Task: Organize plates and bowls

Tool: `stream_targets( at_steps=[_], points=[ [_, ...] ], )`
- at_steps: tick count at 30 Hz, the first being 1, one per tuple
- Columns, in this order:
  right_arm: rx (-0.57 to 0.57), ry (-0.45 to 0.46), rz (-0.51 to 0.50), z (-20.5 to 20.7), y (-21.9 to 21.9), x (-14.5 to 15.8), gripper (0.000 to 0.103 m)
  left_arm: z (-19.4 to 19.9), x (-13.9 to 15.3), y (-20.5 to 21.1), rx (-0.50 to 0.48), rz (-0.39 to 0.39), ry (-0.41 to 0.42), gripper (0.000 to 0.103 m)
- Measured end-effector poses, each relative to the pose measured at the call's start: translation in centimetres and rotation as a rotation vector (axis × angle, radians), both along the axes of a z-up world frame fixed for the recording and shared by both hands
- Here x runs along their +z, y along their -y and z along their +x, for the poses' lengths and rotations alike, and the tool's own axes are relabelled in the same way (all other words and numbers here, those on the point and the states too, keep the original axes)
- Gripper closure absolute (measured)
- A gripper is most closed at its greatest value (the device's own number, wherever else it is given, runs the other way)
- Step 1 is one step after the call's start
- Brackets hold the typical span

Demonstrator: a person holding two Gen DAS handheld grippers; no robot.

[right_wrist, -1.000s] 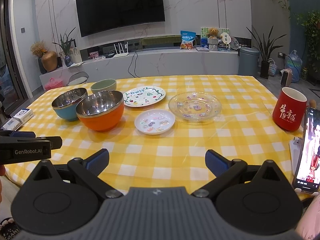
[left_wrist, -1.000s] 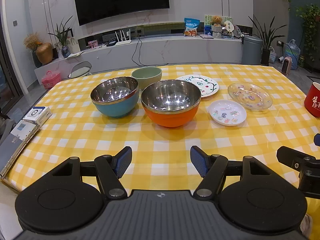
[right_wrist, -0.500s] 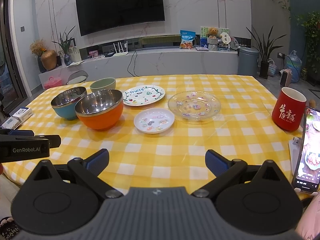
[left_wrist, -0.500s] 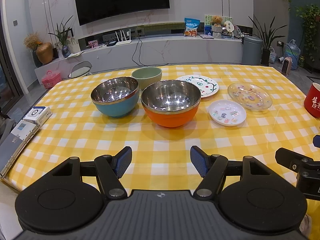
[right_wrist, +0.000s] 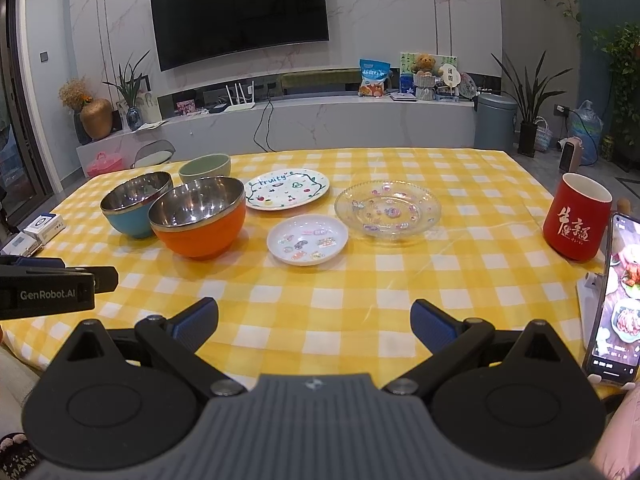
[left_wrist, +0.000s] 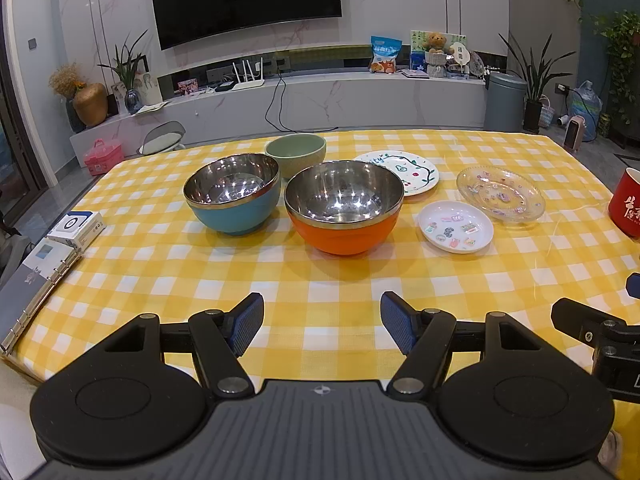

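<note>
On the left wrist view, left gripper (left_wrist: 322,322) hangs wide open and empty; orange bowl (left_wrist: 343,208) sits at 12 o'clock, blue bowl (left_wrist: 232,194) at 11, nothing shifted from a second ago. Over the right wrist view, right gripper (right_wrist: 314,326) gapes empty too, small white plate (right_wrist: 307,240) at 12, barely nearer than before. Organizing looks unstarted.

The orange bowl (left_wrist: 343,216) hides part of the fruit plate (left_wrist: 416,170).
</note>
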State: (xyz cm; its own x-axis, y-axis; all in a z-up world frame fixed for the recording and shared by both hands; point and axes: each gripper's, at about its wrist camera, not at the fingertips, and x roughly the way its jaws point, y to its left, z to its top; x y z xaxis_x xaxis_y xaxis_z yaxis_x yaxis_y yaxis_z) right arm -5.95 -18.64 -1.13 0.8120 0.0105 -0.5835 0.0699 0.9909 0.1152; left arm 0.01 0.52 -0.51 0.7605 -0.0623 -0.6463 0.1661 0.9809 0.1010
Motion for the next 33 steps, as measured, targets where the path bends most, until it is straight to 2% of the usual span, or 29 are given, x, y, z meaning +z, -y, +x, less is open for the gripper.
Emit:
stream_targets(
  at_steps=[10, 16, 24, 27, 33],
  points=[
    [-0.004, -0.001, 0.004, 0.0, 0.1, 0.0, 0.003, 0.0, 0.0, 0.0, 0.0, -0.001, -0.002, 0.024],
    [-0.028, -0.004, 0.065, 1.2, 0.4, 0.5, 0.003, 0.6, 0.7, -0.2, -0.002, -0.028, -0.019, 0.024],
    [0.006, -0.068, 0.085, 5.8, -1.4, 1.0, 0.003, 4.3, 2.1, -1.6, 0.04, -0.072, -0.042, 0.025],
    [0.018, -0.091, 0.089, 8.0, -2.1, 1.2, 0.01, 5.8, 2.8, -1.8, 0.025, -0.094, -0.044, 0.025],
    [-0.02, -0.116, 0.14, 12.2, -2.6, 1.5, 0.013, 9.7, 3.3, -2.9, 0.065, -0.081, -0.032, 0.025]
  ],
)
